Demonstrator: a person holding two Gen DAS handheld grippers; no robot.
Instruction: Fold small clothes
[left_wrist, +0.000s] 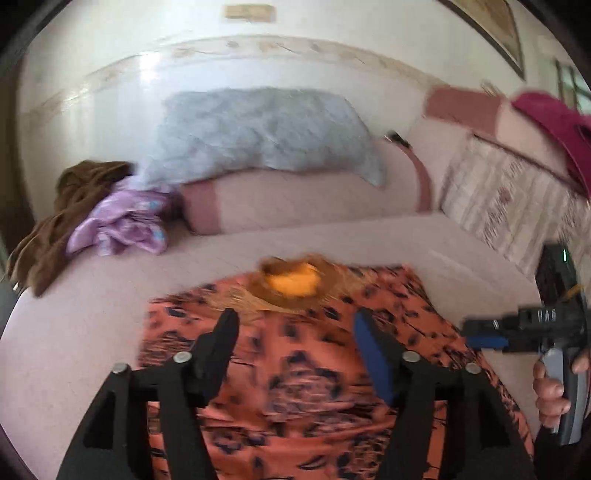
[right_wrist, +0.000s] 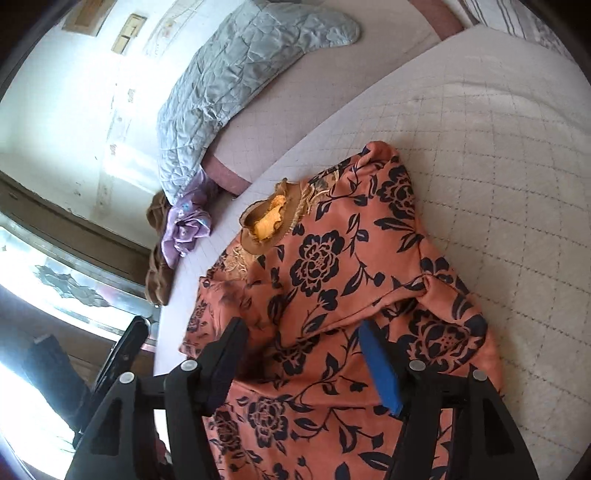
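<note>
Orange floral top (right_wrist: 332, 280) lies beneath left tool (left_wrist: 295, 325) and right tool (right_wrist: 301, 338), both spread, gripping nothing.

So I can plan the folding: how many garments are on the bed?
3: orange floral top spread in front; purple garment and brown garment heaped beside the pillow. More may be hidden.

The top (right_wrist: 332, 266) was thin woven cloth, matt, printed with dark flowers, its collar (right_wrist: 266, 221) lined in a nubbly yellow fabric. The bed (right_wrist: 480, 147) wore a quilted cover — dull, stitched in diamonds. The pillow (left_wrist: 258, 129) looked crinkled and quilted with a faint sheen. The purple garment (left_wrist: 122, 225) shone like satin — the brown one (left_wrist: 62, 214) seemed soft and matt.
</note>
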